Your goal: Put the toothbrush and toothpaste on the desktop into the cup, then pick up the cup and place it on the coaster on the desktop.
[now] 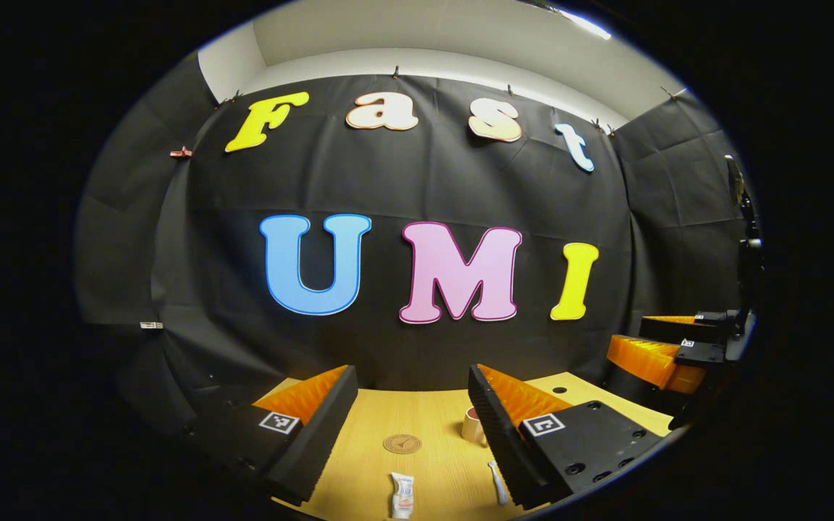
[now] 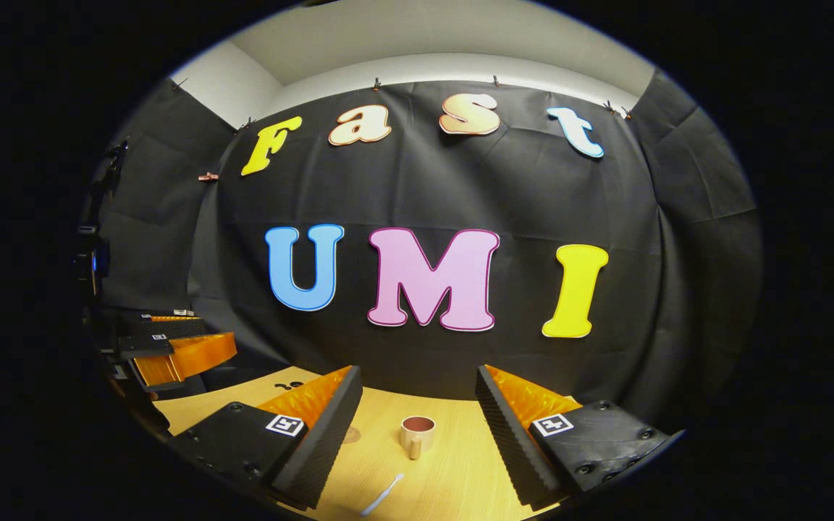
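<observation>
Both grippers (image 1: 410, 427) (image 2: 417, 427) wide, empty; toothbrush (image 2: 382, 495) light, thin, slippery: pinch mid-handle; tube (image 1: 402, 495) soft: grip across body.

A pale wood-grain counter (image 1: 431, 420) with a smooth, faintly shiny finish. The tongs (image 2: 417, 427) have matt black ribbed pads (image 2: 319, 441) backed by glossy orange plastic. A smooth, softly glazed cup (image 2: 417, 433); a matt brown coaster (image 1: 402, 443).

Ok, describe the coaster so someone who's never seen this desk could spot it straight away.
Start at the wooden desktop below the black cloth wall. Between the left gripper fingers lies the coaster, beyond the toothpaste and left of the cup. It is the one flat, round brown disc.
</observation>
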`<state>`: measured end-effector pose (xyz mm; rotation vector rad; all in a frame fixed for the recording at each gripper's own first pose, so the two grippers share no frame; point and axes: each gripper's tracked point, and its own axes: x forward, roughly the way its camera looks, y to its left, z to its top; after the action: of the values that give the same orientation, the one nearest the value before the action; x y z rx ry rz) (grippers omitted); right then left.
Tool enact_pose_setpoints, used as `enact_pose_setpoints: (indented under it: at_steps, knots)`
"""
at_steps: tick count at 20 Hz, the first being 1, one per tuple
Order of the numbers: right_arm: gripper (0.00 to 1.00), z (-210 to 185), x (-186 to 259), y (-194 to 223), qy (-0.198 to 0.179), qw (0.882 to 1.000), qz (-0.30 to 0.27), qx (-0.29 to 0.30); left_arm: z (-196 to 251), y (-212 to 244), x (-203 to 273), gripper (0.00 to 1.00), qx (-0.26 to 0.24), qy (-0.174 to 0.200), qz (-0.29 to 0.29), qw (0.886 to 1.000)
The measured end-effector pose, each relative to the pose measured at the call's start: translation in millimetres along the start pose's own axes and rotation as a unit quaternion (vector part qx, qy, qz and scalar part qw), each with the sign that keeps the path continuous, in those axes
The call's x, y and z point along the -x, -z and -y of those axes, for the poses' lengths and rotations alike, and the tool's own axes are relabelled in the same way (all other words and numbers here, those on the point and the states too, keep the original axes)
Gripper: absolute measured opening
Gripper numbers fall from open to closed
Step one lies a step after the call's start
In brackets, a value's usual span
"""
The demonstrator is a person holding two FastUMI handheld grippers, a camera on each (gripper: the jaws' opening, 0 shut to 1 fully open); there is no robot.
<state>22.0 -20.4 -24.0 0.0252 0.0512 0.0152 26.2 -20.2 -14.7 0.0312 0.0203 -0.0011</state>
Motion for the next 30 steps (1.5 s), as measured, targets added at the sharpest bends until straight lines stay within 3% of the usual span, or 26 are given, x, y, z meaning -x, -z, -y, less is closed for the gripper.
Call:
enact_pose_setpoints:
  at_steps: [6,12,20,30]
  knots:
    - [0.97,-2.8,-8.4,18.8,-0.021,1.0,-0.019,-0.007,-4.3,23.5,-8.9,0.96,-0.003,-0.007,-0.035,0.999]
    - [0.97,-6.3,-24.2,48.1,-0.055,0.997,-0.047,-0.025,-18.1,80.2,-25.7,0.96,-0.001,-0.018,-0.125,0.992]
    - [0.97,13.4,-44.4,96.2,-0.07,0.992,-0.094,-0.049,-20.4,168.1,-38.6,0.96,-0.013,-0.03,-0.229,0.973]
    - [0.98,34.9,-57.3,146.9,-0.082,0.984,-0.152,-0.048,-14.9,272.8,-48.0,0.96,-0.02,-0.024,-0.339,0.94]
